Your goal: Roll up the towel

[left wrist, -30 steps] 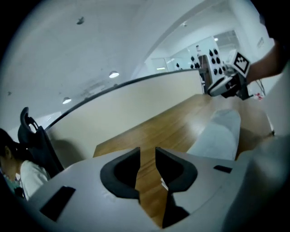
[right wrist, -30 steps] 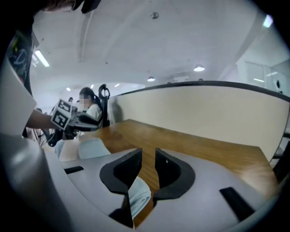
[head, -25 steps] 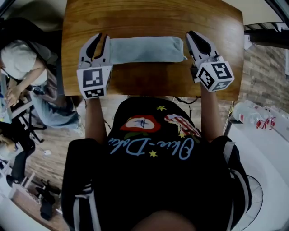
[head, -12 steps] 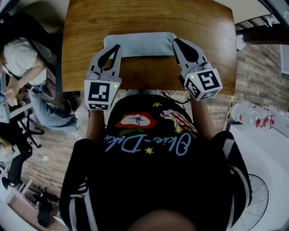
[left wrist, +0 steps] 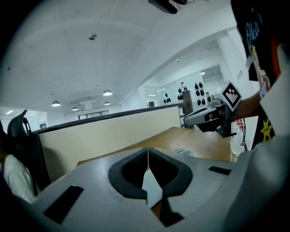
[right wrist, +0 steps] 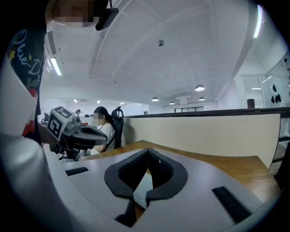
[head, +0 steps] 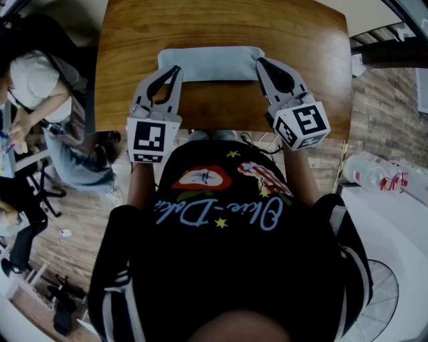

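the towel (head: 208,63) lies rolled across the middle of the desk (head: 227,20), parallel to its near edge. left tongs (head: 175,69) and right tongs (head: 260,62) are closed and empty, tips beside its ends; they are best lifted clear without snagging the roll. the gripper views show them meeting tip to tip; only the head view shows the towel.

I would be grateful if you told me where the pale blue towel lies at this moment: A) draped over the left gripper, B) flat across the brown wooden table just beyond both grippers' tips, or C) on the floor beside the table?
B: the pale blue towel lies across the brown wooden table, just ahead of the shut left gripper and right gripper.
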Action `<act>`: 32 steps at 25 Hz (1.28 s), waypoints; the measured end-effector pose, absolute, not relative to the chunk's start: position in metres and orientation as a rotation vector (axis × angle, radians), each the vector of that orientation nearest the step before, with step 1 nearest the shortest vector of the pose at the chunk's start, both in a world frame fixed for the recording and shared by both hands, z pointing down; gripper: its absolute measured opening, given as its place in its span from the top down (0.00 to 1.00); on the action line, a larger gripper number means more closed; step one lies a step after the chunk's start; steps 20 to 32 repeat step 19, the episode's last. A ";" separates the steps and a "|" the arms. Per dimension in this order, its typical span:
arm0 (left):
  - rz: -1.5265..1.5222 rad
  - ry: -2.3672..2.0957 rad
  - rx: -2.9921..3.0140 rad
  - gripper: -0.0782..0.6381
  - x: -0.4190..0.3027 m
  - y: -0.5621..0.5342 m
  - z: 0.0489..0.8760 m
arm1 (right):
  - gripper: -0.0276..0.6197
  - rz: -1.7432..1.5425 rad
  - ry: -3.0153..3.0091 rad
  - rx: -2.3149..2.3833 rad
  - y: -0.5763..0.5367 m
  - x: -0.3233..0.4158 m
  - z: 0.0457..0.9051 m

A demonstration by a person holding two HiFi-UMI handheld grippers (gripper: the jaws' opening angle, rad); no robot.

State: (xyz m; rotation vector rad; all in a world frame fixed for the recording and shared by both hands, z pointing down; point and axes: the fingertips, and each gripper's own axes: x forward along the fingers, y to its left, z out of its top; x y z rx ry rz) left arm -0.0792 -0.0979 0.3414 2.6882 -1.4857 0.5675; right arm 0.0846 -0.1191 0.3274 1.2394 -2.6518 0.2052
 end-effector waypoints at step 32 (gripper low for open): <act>0.585 -1.502 2.682 0.88 -0.079 -0.098 0.339 | 0.96 0.195 -2.649 1.199 -0.112 0.082 0.327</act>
